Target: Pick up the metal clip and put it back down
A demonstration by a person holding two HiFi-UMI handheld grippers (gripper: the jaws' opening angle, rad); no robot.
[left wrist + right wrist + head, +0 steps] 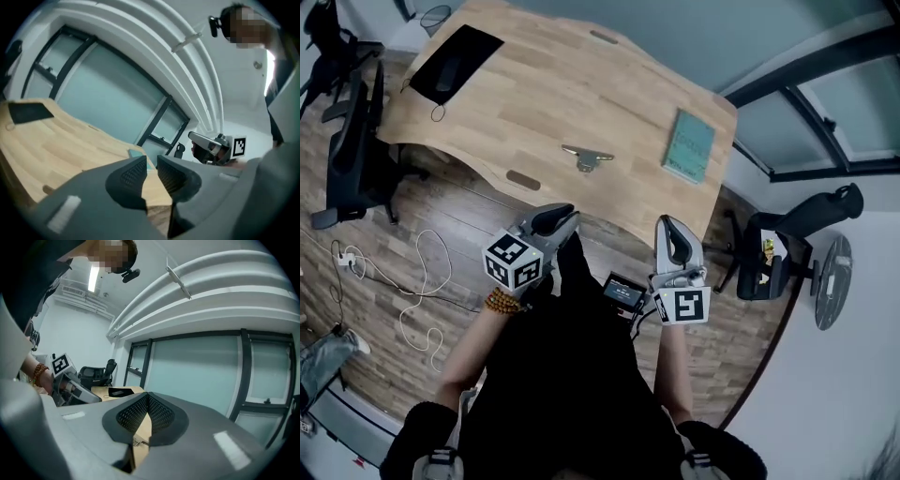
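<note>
The metal clip [587,157] lies flat on the wooden table [534,103], near the middle of its front edge. Both grippers hang in front of the table over the floor, well short of the clip. My left gripper [562,218] [151,161] has its pads a narrow gap apart with nothing between them. My right gripper [669,230] [147,397] has its pad tips touching and holds nothing. A small metallic shape [137,442] on the tabletop shows through the slit below the right pads.
A teal book [689,145] lies at the table's right end and a black mat [455,61] at its far left. Office chairs [352,150] stand left of the table and another chair [797,244] to the right. White cables [412,281] trail on the wood floor.
</note>
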